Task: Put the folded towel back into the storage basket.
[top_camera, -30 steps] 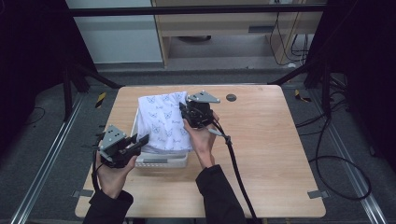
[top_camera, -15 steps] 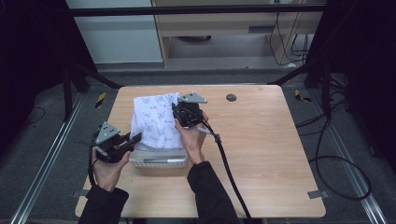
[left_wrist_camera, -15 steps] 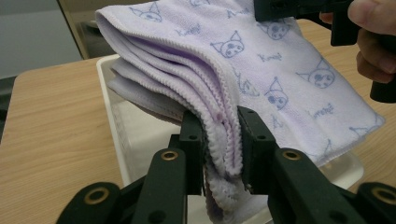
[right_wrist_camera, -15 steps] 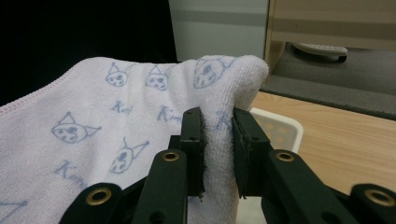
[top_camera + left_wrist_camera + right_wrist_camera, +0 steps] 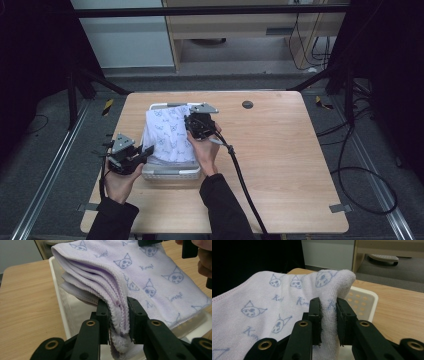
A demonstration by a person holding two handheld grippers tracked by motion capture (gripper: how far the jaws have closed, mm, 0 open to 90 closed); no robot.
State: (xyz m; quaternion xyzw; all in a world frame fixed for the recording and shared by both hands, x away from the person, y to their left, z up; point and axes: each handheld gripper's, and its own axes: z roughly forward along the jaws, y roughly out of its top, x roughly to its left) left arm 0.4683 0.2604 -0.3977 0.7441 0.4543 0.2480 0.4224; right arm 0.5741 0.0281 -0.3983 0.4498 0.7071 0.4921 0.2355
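both claws, left claw and right claw, clamp the folded towel over the basket

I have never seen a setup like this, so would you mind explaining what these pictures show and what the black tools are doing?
There is no robot here: a person at a light wooden table holds a black two-jaw hand tool in each hand. The high view looks down from above: the left gripper is at the left, the right gripper near the middle. The other two pictures come from small cameras riding on each tool, looking along its jaws. On the table stands a white perforated plastic basket. Over it hangs a folded lilac towel printed with cartoon cat faces. Both tools are clamped on it: the left on its stacked hemmed edges, the right on a fold.
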